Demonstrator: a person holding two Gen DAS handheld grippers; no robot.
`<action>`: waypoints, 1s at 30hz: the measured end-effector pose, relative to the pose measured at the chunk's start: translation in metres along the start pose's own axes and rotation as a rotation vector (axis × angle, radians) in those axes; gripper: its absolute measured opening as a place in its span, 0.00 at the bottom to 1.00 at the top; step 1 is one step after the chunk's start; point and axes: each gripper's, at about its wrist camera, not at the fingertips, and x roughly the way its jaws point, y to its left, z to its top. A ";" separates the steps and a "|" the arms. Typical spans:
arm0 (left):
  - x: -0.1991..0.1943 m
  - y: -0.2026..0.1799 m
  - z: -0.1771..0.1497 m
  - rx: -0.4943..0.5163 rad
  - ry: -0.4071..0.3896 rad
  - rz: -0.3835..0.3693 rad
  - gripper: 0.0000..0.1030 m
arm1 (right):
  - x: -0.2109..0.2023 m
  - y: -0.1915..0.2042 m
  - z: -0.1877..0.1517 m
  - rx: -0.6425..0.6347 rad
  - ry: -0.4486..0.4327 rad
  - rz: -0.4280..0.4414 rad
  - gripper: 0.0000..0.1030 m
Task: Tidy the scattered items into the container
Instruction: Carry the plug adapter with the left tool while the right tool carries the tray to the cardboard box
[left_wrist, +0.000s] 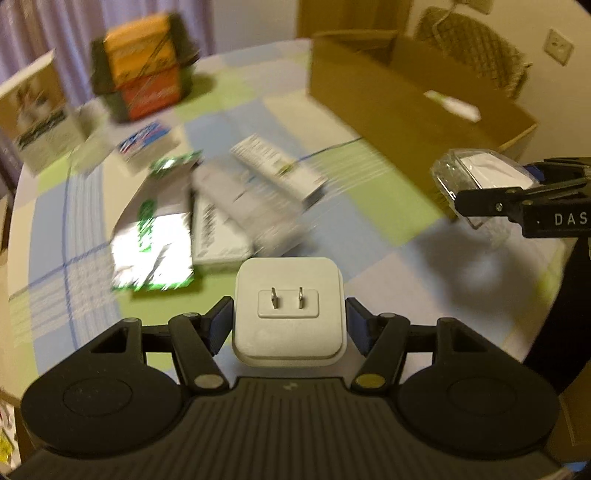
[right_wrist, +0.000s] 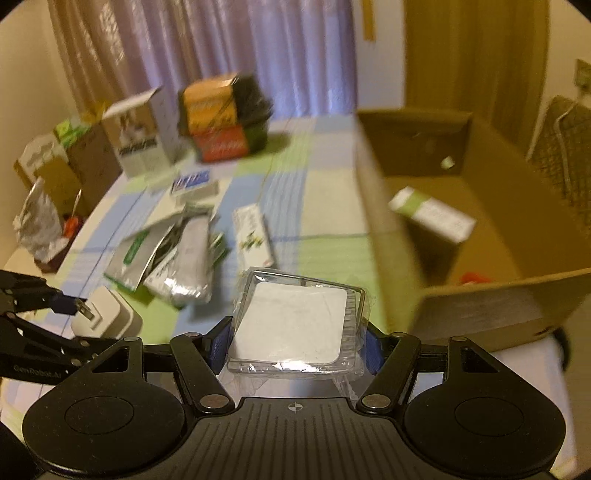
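Left gripper (left_wrist: 288, 321): clamped on a white plug adapter (left_wrist: 288, 310), low in the centre of the left wrist view, prongs facing up toward the camera; blue pads press both its sides.
Right gripper (right_wrist: 295, 341): clamped on a clear plastic case (right_wrist: 295, 325) with a white square inside, low centre of the right wrist view; it also shows at the right edge of the left view (left_wrist: 480, 173).
Cardboard box (right_wrist: 491, 306): open, on the right of the right wrist view, standing on the table; inside lie a white and green carton (right_wrist: 432, 214) and something red, too blurred to name.
Table (left_wrist: 369, 258): round, covered with a checked cloth of green, blue and white.
Scattered items: foil packets (left_wrist: 155, 243) and a long white carton (left_wrist: 277, 166) lie mid-frame, left of the cardboard box, blurred.
Far side: an orange and red pack (left_wrist: 144, 66) and a standing white carton (right_wrist: 142, 136) in the upper left.
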 end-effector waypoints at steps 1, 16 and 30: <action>-0.002 -0.009 0.006 0.008 -0.009 -0.006 0.58 | -0.008 -0.008 0.003 0.010 -0.013 -0.008 0.68; -0.003 -0.129 0.117 0.156 -0.117 -0.122 0.58 | -0.073 -0.116 0.026 0.104 -0.138 -0.124 0.68; 0.047 -0.186 0.176 0.266 -0.082 -0.147 0.58 | -0.071 -0.178 0.044 0.164 -0.187 -0.137 0.68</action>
